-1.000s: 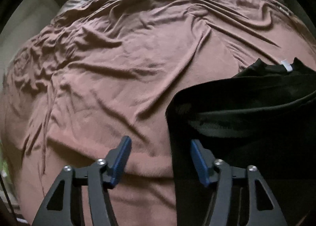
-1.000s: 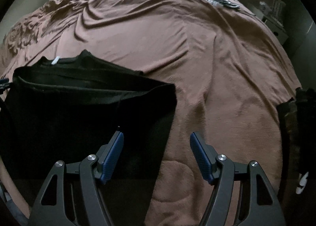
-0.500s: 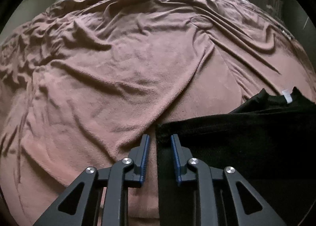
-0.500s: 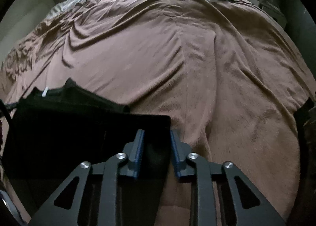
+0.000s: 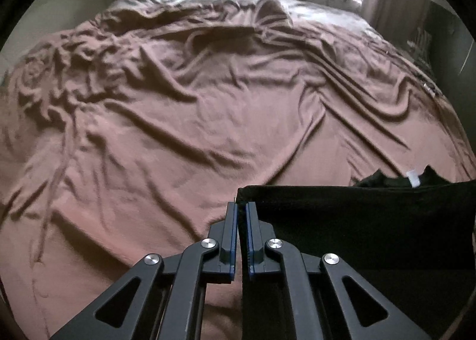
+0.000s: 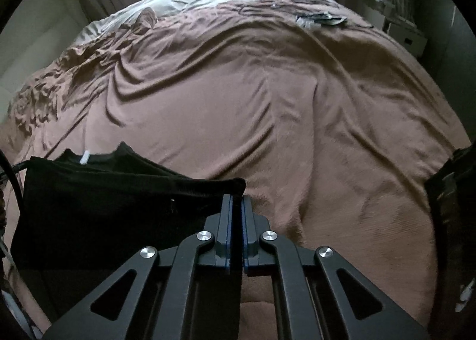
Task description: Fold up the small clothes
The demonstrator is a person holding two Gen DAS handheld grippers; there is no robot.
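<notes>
A black garment (image 5: 357,221) lies on the brown bed cover, with a white neck label (image 5: 413,177) at its far edge. My left gripper (image 5: 241,204) is shut on the garment's near left corner and holds that edge raised. In the right wrist view the same black garment (image 6: 104,206) fills the lower left, its white label (image 6: 84,158) at the far side. My right gripper (image 6: 236,197) is shut on the garment's near right corner, also lifted. The edge between the two grippers is stretched straight.
The wrinkled brown bed cover (image 5: 193,120) spreads ahead, with pillows and a window sill at the far end. A small dark item (image 6: 321,19) lies far right on the bed. A white bedside unit (image 6: 404,36) stands right. Dark clothing (image 6: 449,206) hangs at the bed's right edge.
Both grippers went from wide open beside the garment's corners to shut on them, then lifted the near edge up, so the views now look further across the bed.
</notes>
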